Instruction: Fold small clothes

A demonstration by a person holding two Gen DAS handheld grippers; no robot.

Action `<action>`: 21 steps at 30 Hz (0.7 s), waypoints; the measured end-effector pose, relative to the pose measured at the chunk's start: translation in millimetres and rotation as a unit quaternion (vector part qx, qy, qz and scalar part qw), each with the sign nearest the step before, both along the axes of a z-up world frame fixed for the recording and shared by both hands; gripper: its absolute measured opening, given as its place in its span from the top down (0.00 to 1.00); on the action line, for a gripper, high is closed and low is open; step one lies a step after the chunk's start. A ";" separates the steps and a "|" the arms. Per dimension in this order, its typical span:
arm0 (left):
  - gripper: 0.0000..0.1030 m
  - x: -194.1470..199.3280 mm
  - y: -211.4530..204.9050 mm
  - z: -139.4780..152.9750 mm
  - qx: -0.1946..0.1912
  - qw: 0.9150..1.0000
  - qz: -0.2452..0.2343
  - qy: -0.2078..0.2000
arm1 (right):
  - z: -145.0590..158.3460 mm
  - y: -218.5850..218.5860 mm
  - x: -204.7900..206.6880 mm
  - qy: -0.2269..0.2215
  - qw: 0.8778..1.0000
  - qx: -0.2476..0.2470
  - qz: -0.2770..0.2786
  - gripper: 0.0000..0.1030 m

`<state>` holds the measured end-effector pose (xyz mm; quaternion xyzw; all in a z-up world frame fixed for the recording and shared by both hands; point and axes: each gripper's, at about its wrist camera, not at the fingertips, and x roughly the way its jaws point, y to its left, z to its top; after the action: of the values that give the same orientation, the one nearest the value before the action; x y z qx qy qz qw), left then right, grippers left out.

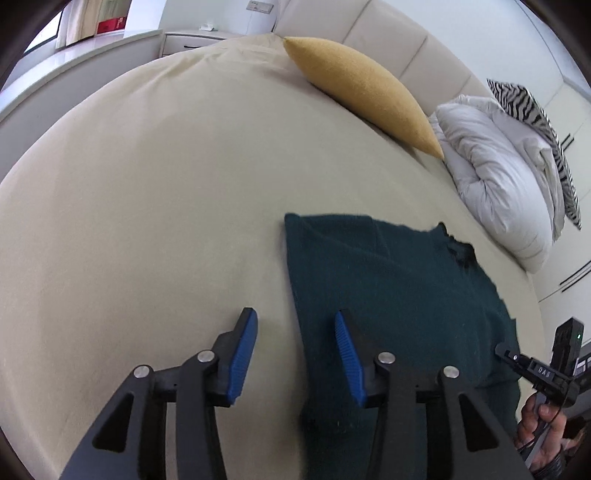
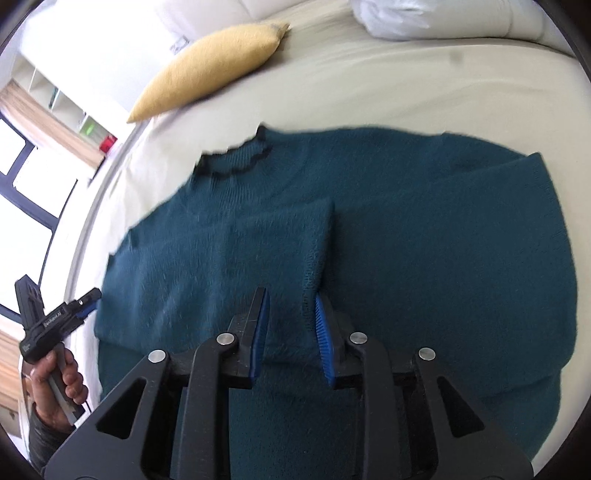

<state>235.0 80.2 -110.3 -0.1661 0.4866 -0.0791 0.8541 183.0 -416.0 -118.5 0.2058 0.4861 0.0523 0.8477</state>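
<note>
Teal sweater [image 2: 406,240] lying flat on bed [image 1: 147,184], both sleeves folded in over body, collar toward yellow cushion [image 1: 354,92]. My left gripper [image 1: 295,354] spread, nothing between pads, straddling sweater's left edge. My right gripper [image 2: 291,332] parted a bit over folded sleeve's cuff, not pinching. White duvet [image 1: 498,166] bunched by headboard.

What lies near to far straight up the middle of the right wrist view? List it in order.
Right gripper with blue-padded black fingers → dark teal knitted sweater → bare cream bedsheet → white crumpled duvet.
</note>
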 end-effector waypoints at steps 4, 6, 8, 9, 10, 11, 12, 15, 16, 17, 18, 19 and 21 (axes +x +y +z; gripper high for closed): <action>0.63 -11.6 -13.3 -0.9 0.041 0.999 -0.017 0.000 | -1.5 6.1 -2.9 0.000 1.000 -0.024 -0.003 0.83; 0.78 -13.7 -16.5 -0.7 0.035 0.999 -0.030 0.007 | 0.2 4.0 -4.6 0.003 0.999 -0.033 -0.006 0.94; 0.81 -17.3 -19.6 1.5 0.041 0.998 -0.036 0.011 | 2.6 0.6 -8.0 0.000 0.999 -0.031 -0.009 0.95; 0.81 -18.5 -21.5 2.0 0.047 0.998 -0.039 0.012 | 3.5 -1.0 -10.3 -0.001 1.000 -0.030 -0.011 0.95; 0.81 -20.4 -22.5 1.6 0.050 0.998 -0.041 0.016 | 4.1 -1.7 -12.5 -0.002 1.000 -0.029 -0.012 0.95; 0.81 -21.5 -22.6 0.8 0.050 0.998 -0.042 0.019 | 4.5 -2.9 -13.4 -0.004 1.000 -0.029 -0.012 0.96; 0.81 -22.1 -24.4 0.2 0.055 0.997 -0.046 0.024 | 4.8 -3.1 -14.3 -0.005 0.999 -0.031 -0.013 0.96; 0.81 -21.8 -32.0 -1.0 0.080 0.995 -0.060 0.022 | 4.6 -4.0 -13.2 -0.007 0.999 -0.032 -0.016 0.97; 0.86 -21.6 -33.2 -1.5 0.085 0.994 -0.066 0.020 | 5.8 -4.3 -14.5 -0.009 0.999 -0.033 -0.018 0.97; 0.88 -21.4 -33.1 -2.1 0.086 0.994 -0.071 0.018 | 7.5 -4.8 -16.1 -0.010 0.999 -0.035 -0.021 0.97; 0.88 -21.7 -32.2 -1.9 0.086 0.993 -0.073 0.018 | 9.9 -5.7 -18.4 -0.011 0.999 -0.035 -0.023 0.97; 0.89 -22.1 -30.7 -1.4 0.085 0.994 -0.073 0.018 | 12.8 -7.5 -21.9 -0.014 0.999 -0.030 -0.026 0.97; 0.90 -23.7 -31.2 -0.5 0.092 0.993 -0.076 0.015 | 15.2 -10.6 -27.0 -0.015 0.999 -0.024 -0.029 0.98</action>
<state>211.2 49.0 -110.9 -0.0505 0.5159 -0.0965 0.8497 156.0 -426.6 -103.3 0.1982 0.4680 0.0187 0.8610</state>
